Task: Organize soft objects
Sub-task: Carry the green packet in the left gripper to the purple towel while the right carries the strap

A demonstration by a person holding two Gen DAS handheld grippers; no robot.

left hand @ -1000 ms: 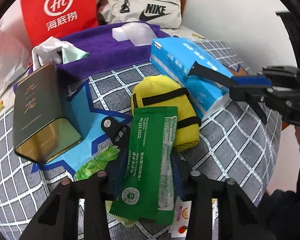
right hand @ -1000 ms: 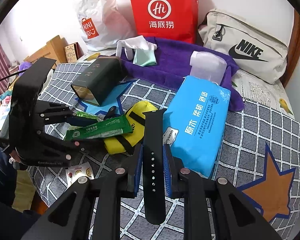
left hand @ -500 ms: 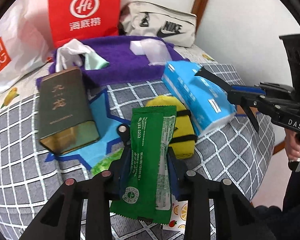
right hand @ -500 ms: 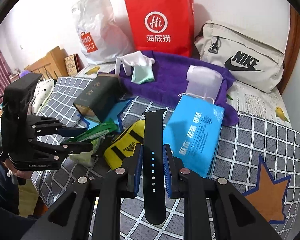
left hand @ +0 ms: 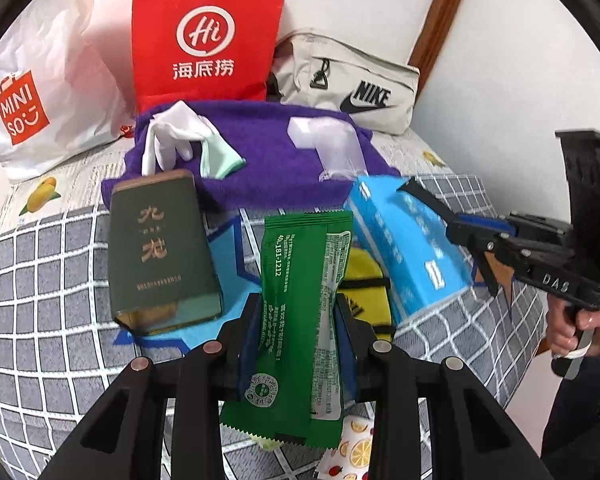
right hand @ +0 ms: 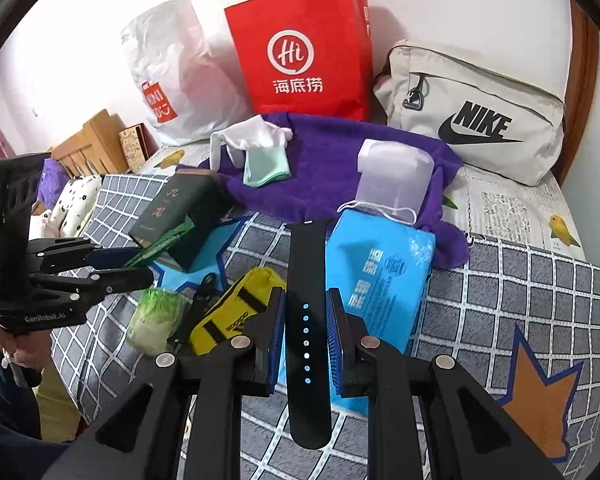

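Observation:
My left gripper is shut on a green snack packet, held upright above the checked bedspread. In the right wrist view the same gripper hangs at the left with the packet edge-on. My right gripper is shut on a black watch strap that sticks out above and below the pads. Under both lie a blue tissue pack, a yellow pouch with black bands and a pale green soft bundle. A second black strap piece lies beside the pouch.
A dark green tin lies left of the packet. Behind it a purple towel carries a white glove, a mint cloth and a clear box. A red paper bag, a white Miniso bag and a beige Nike bag line the wall.
My left gripper has risen and rolled with the green packet, so more of the bags at the wall shows. My right gripper has drifted sideways with the strap still held.

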